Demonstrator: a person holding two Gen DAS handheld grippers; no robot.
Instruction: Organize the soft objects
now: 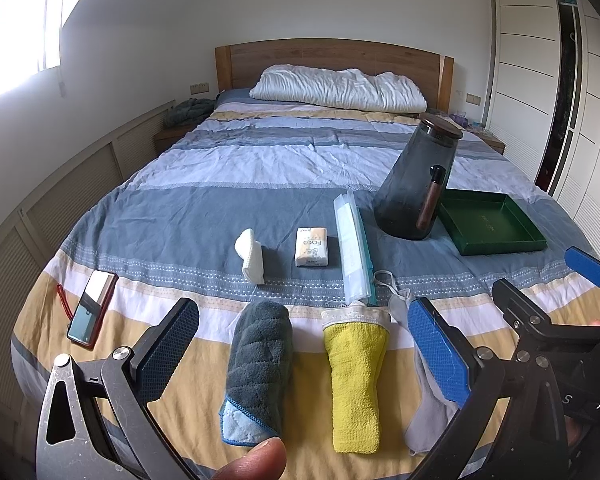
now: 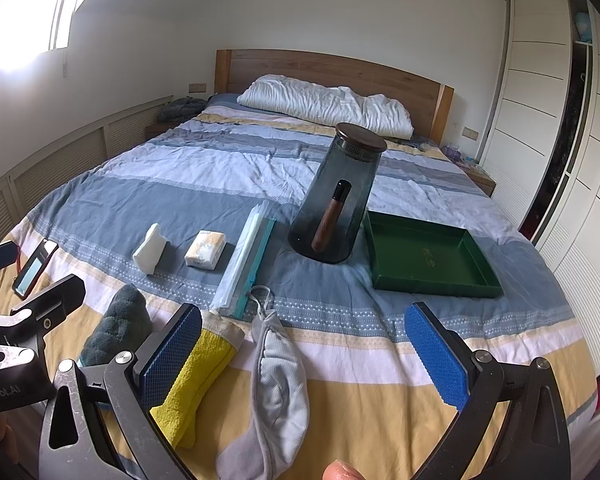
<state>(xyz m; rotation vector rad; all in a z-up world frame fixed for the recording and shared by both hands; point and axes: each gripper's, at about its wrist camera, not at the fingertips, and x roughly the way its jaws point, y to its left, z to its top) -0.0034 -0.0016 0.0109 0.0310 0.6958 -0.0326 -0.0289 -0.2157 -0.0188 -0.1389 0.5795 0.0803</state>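
On the striped bed lie a rolled grey-green towel [image 1: 260,368] [image 2: 118,330], a yellow cloth [image 1: 356,384] [image 2: 192,384] and a grey face mask [image 1: 424,400] [image 2: 278,392], side by side near the front edge. Behind them are a white sponge [image 1: 251,257] [image 2: 151,254], a tissue pack [image 1: 311,247] [image 2: 205,249] and a clear zip bag [image 1: 354,248] [image 2: 246,262]. An empty green tray [image 1: 492,220] [image 2: 428,260] sits at right. My left gripper [image 1: 304,344] is open above the towel and yellow cloth. My right gripper [image 2: 304,344] is open above the mask.
A dark glass pitcher [image 1: 416,184] [image 2: 336,204] with a wooden handle stands beside the tray. A phone [image 1: 92,308] [image 2: 34,270] lies at the left edge. A white pillow [image 1: 340,88] is at the headboard. A wardrobe [image 2: 548,120] stands right.
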